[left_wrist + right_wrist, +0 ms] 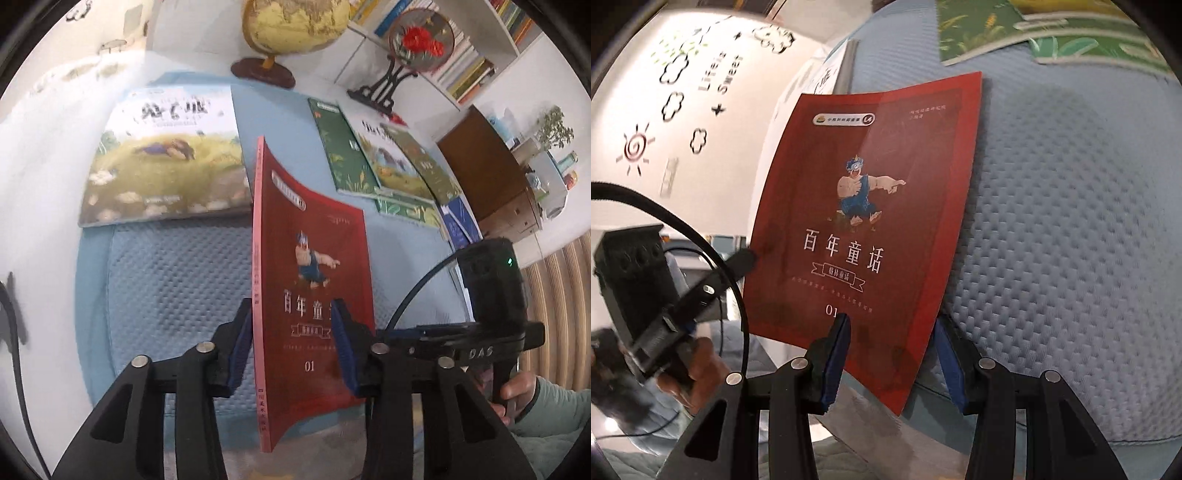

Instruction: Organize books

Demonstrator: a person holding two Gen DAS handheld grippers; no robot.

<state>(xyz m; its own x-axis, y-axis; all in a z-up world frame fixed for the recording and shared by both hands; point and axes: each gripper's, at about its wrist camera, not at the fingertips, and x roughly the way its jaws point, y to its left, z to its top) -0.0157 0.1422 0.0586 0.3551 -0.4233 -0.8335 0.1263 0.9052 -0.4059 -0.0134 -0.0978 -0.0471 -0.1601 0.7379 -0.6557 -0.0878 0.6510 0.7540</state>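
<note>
Blue quilted bedding (pixel 166 280) fills the background, with a globe (pixel 295 26) at twelve o'clock and a bookshelf (pixel 480 55) at one o'clock in the left wrist view. A thin red book (pixel 314 280) is held upright above the bedding, its pink spine leftward; "百年童话" and "01" can be read on its cover. The left gripper (pixel 288 350) is seen with its pads spread either side of the book's lower part, and whether they press it cannot be told. The right gripper (pixel 892 354) likewise straddles the book's lower corner (pixel 908 369), grip uncertain. A large picture book (pixel 166 155) lies flat at eleven o'clock, and green books (pixel 384 162) are fanned at two o'clock. "Life is Sweet" is lettered on the wall (pixel 720 74).
</note>
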